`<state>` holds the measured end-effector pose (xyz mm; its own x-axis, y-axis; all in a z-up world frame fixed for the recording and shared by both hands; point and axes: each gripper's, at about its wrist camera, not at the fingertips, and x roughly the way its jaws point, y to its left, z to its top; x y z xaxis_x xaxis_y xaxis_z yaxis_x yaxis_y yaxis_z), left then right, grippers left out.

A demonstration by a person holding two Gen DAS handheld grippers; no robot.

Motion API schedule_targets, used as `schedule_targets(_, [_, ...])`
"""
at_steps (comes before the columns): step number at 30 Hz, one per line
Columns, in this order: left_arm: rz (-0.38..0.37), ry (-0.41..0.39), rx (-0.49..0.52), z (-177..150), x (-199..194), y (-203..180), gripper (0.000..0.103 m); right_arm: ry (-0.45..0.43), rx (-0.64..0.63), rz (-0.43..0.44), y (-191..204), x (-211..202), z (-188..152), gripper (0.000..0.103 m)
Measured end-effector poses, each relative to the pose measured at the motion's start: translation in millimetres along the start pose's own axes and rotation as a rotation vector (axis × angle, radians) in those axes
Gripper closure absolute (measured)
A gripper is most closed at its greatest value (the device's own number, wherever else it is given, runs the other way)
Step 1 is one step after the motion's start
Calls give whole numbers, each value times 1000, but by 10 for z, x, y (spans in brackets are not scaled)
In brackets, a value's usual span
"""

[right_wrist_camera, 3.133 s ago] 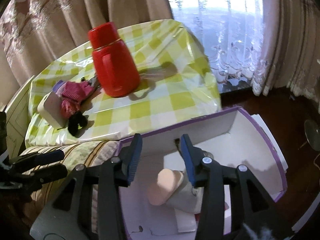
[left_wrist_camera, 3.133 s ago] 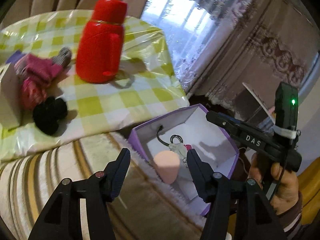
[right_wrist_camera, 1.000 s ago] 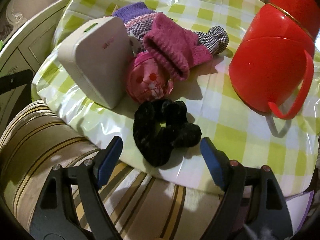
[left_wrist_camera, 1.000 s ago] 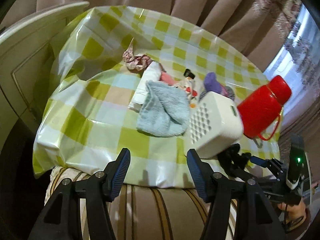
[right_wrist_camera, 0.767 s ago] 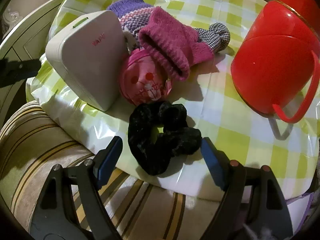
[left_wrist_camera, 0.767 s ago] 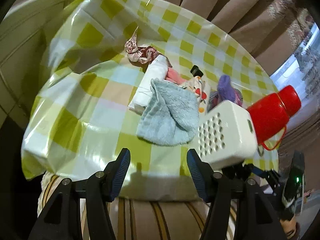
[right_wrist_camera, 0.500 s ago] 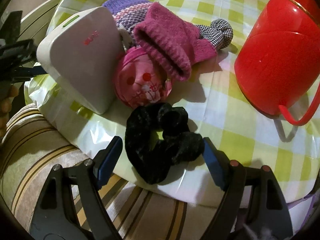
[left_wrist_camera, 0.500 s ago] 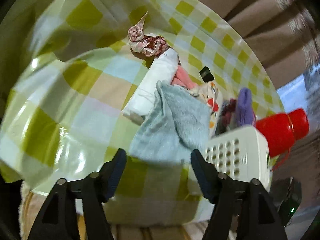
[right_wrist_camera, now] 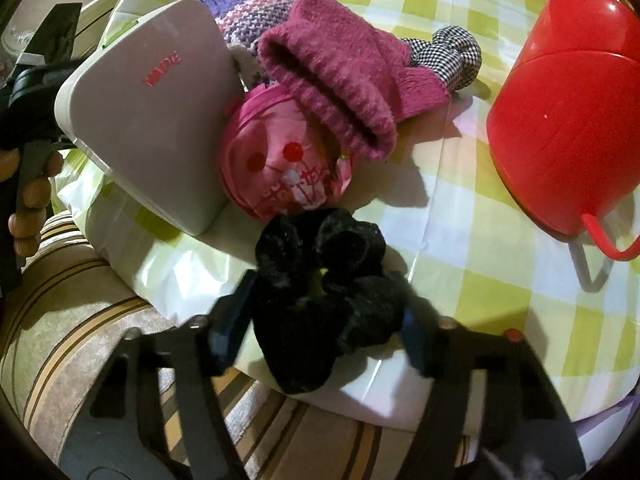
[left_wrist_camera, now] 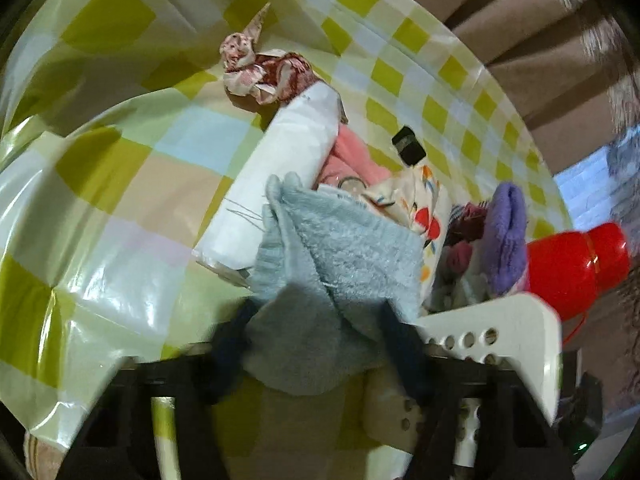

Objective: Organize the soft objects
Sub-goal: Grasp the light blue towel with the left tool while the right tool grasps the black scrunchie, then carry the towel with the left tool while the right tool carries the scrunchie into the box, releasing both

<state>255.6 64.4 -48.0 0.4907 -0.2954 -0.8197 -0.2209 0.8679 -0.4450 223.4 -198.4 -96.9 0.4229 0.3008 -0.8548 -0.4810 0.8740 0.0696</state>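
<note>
We're early on: most soft stuff is on the table (left_wrist_camera: 100,184), nothing lifted clear yet. Left gripper (left_wrist_camera: 316,336) jaws have just been closing, blue towel (left_wrist_camera: 340,248) bunched between them at the near table edge; firm pinch or not, can't tell thru blur. White box (left_wrist_camera: 492,344) sits tight on its right, so little side room there. Right gripper (right_wrist_camera: 324,320) also just closing, black scrunchie (right_wrist_camera: 320,276) between the fingers and looks squeezed, right at the table lip. Pink sock (right_wrist_camera: 340,76), pink ball (right_wrist_camera: 280,164) left to do; red jug (right_wrist_camera: 568,100) well apart on the right.
</note>
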Motion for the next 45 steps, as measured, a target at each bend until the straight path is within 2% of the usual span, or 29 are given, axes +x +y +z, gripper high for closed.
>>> schedule_targets(1, [4, 9, 7, -15, 17, 1, 70, -1, -1, -2, 17, -1, -19, 57])
schedule_targets(4, [-2, 19, 17, -60, 34, 12, 86, -8, -16, 5, 82, 2, -47, 69])
schedule_targets(7, [-6, 2, 30, -91, -9, 2, 91, -12, -35, 14, 144, 4, -72, 74])
schedule_targets(17, [16, -90, 34, -258, -328, 23, 92, -59, -21, 10, 135, -171, -130, 77])
schedule_targets(26, [-9, -115, -10, -470, -556, 105, 92, -93, -13, 12, 158, -456, -224, 77])
schedule_targets(33, [-8, -174, -52, -688, -807, 147, 92, -119, 6, 14, 138, -611, -281, 77])
schedule_targets(45, [14, -251, -7, -1098, -1230, -13, 92, -171, 20, -16, 152, -865, -444, 77])
